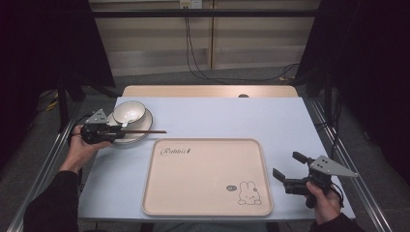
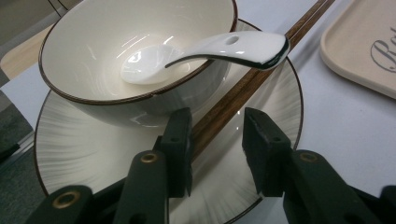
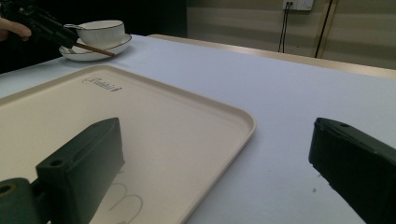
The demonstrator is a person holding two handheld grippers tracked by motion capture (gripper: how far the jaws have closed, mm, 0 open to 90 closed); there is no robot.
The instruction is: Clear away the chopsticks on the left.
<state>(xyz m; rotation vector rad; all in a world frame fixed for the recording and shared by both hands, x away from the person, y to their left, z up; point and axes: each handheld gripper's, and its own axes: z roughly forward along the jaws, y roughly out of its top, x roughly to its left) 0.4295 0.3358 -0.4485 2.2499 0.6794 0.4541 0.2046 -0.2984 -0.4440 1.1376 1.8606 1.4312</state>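
A white bowl (image 1: 129, 111) (image 2: 140, 28) with a dark rim stands on a white plate (image 1: 145, 126) (image 2: 84, 144) at the table's left. A white spoon (image 2: 224, 46) rests in the bowl, its handle over the rim. Brown chopsticks (image 1: 145, 131) (image 2: 243, 88) lie across the plate, pointing right. My left gripper (image 1: 118, 131) (image 2: 217, 135) is open and straddles the chopsticks' near end; one jaw touches them, the other stands apart. My right gripper (image 1: 286, 165) (image 3: 215, 154) is wide open and holds nothing, just right of the beige tray (image 1: 208, 176) (image 3: 140, 121).
The tray bears a rabbit drawing and script lettering and lies at the table's front middle. In the right gripper view, the bowl (image 3: 100, 30), the plate (image 3: 93, 53) and the left gripper (image 3: 51, 28) show far off. Cables hang behind the table.
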